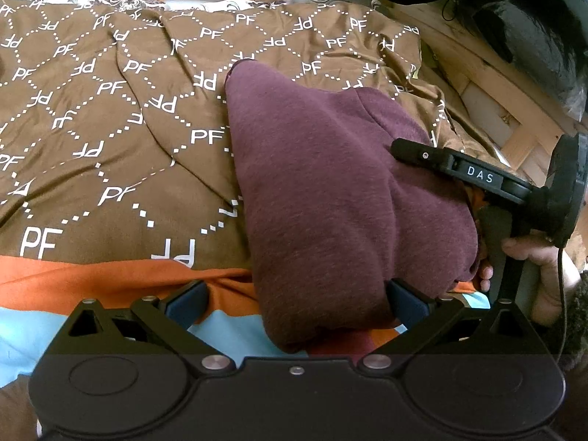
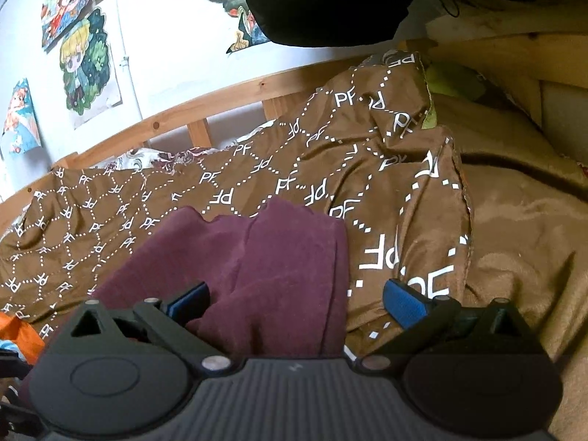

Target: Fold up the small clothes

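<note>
while i work over the bed, a small maroon garment (image 1: 330,191) lies in a soft, rounded heap on the brown bedspread (image 1: 110,110) printed with white "pf" letters, and everything else is placed from that garment. my left gripper (image 1: 294,305) sits at its near edge, fingers (image 1: 404,303) spread wide with the cloth bulging between them; i cannot tell whether the pads pinch it or only bracket it. my right gripper (image 2: 296,303) is on the garment's right side, its fingers (image 2: 404,305) also wide apart, one pad over the maroon cloth and the other over the bedspread, holding nothing that i can see. from the left camera the right gripper's black body (image 1: 477,180) lies against the garment's right flank. beyond the garment runs a wooden bed rail (image 2: 165,121).

i judge the fold is partway: the cloth looks doubled but lumpy. the next move likely calls for closing on an edge and drawing it flat before another fold.
</note>
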### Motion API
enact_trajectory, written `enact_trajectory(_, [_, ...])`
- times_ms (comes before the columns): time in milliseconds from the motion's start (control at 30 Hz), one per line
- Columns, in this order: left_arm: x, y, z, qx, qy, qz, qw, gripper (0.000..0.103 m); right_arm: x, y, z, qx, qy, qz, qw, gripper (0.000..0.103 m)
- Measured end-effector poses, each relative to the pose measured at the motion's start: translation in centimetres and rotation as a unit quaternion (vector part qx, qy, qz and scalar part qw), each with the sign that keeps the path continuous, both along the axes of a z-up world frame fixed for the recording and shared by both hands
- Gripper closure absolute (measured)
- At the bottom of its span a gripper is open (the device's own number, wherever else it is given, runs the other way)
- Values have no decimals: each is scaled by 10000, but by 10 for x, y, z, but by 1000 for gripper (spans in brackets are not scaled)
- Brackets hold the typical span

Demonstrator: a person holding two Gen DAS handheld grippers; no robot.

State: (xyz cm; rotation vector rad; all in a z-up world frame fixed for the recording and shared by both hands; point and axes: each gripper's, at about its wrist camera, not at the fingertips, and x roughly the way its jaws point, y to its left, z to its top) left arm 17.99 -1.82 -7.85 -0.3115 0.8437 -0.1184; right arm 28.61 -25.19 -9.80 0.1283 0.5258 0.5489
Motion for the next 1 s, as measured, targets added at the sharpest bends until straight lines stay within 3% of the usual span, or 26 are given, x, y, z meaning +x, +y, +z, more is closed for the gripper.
enact_trajectory(233, [0, -1, 0, 10, -6, 4, 10000, 1, -1, -1, 0, 10, 6, 13, 10000, 1])
enact_trajectory(433, [0, -1, 0, -11, -8, 10, 10000, 1, -3, -20, 8, 943, 130, -53, 9954, 3])
enact_trajectory(600, [0, 0, 0, -25, -10, 13, 10000, 1, 1, -23, 9, 933, 172, -194, 9953, 22])
enact_trajectory(667, [0, -1, -1, -23, -13, 12, 10000, 1, 3, -24, 9, 962, 193, -206, 9950, 39])
enact_trajectory(900, [-2, 0, 3, -23, -112, -4, 9999, 1, 9, -21, 3, 647, 441, -281, 9965, 46])
enact_trajectory(933, [-4, 0, 7, 11, -201, -25, 9998, 1, 10, -23, 2, 716, 454, -286, 9960, 55])
enact_trajectory(967, [-6, -1, 10, 51, -314, -48, 9995, 1, 10, -25, 1, 782, 482, -325, 9952, 70])
enact_trajectory(1000, [-7, -1, 14, 85, -438, -80, 9990, 2, 11, -26, 1, 811, 525, -334, 9948, 75])
